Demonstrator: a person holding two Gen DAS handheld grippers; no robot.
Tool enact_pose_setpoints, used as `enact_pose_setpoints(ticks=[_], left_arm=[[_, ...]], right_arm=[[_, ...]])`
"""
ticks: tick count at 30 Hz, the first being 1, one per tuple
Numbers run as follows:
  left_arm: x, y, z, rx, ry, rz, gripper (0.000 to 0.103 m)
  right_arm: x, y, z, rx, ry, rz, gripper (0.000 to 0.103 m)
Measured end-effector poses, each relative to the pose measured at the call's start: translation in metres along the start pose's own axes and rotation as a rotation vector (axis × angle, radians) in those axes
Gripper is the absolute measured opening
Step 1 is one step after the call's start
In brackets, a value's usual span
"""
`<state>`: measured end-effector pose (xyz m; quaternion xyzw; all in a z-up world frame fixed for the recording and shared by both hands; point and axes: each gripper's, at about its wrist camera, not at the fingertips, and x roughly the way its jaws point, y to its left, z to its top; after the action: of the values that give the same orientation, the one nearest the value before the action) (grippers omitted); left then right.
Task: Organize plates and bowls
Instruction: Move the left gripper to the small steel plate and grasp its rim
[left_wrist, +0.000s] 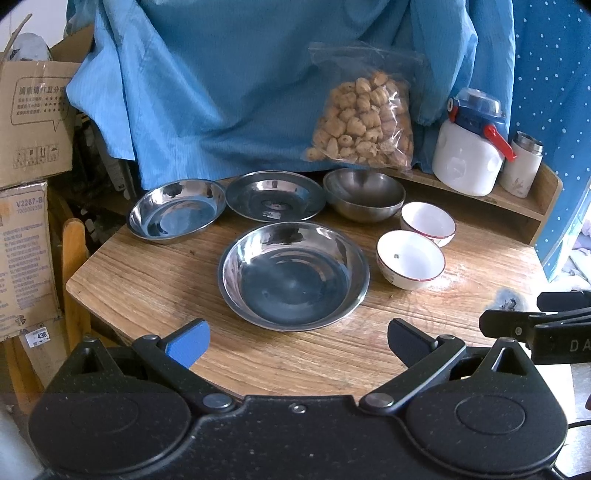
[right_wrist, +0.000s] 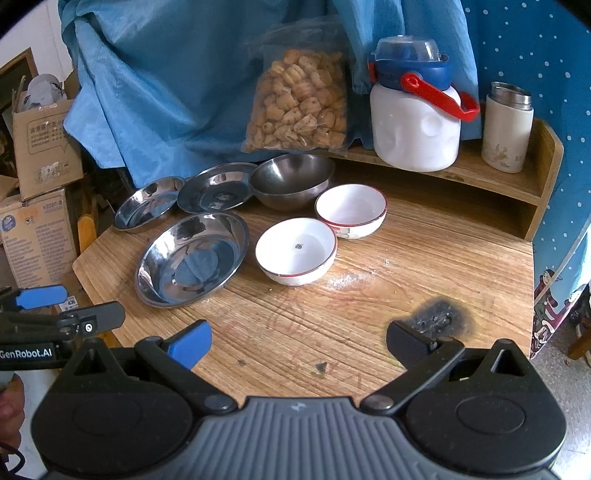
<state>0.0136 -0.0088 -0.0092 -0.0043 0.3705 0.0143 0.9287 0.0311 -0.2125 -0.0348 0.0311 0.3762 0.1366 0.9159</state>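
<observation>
On the wooden table (left_wrist: 147, 280) lie three steel plates: a large deep one (left_wrist: 293, 275) nearest, a smaller deep one (left_wrist: 176, 211) at back left, a flat one (left_wrist: 275, 195) behind. A steel bowl (left_wrist: 364, 195) stands at back right. Two white red-rimmed bowls (left_wrist: 410, 259) (left_wrist: 428, 221) sit right of the plates. My left gripper (left_wrist: 295, 341) is open and empty, just short of the large plate. My right gripper (right_wrist: 297, 341) is open and empty over bare table, in front of the near white bowl (right_wrist: 295, 250) and large plate (right_wrist: 192, 258).
A bag of snacks (left_wrist: 364, 118) leans on blue cloth (left_wrist: 221, 85) behind the dishes. A wooden shelf (right_wrist: 517, 184) at back right holds a white jug (right_wrist: 415, 110) and a flask (right_wrist: 508, 127). Cardboard boxes (left_wrist: 29, 147) stand left. A burn mark (right_wrist: 439, 317) is on the table.
</observation>
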Motion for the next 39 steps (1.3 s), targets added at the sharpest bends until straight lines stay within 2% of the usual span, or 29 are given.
enact_pose_setpoints(ticks=[8,13,18,22,31,35,39], left_arm=[[0.004,0.006,0.004,-0.001,0.026,0.003,0.102],[0.017,0.037,0.018,-0.053,0.055,0.021,0.102],[0.041,0.087,0.044,-0.059,0.048,0.077,0.102],[0.070,0.133,0.071,-0.069,0.064,0.103,0.102],[0.154,0.236,0.132,-0.078,0.092,0.127,0.102],[0.185,0.259,0.144,-0.092,0.124,0.110,0.102],[0.204,0.272,0.147,-0.099,0.153,0.084,0.102]], right_arm=[[0.003,0.003,0.001,-0.026,-0.015,-0.001,0.103],[0.008,0.018,0.009,-0.060,-0.036,-0.007,0.103],[0.026,0.034,0.020,-0.026,-0.047,0.001,0.103],[0.049,0.055,0.047,0.001,-0.040,0.003,0.103],[0.117,0.112,0.120,0.053,0.012,0.126,0.103],[0.143,0.135,0.142,0.069,0.038,0.151,0.102],[0.163,0.149,0.159,0.095,0.059,0.175,0.093]])
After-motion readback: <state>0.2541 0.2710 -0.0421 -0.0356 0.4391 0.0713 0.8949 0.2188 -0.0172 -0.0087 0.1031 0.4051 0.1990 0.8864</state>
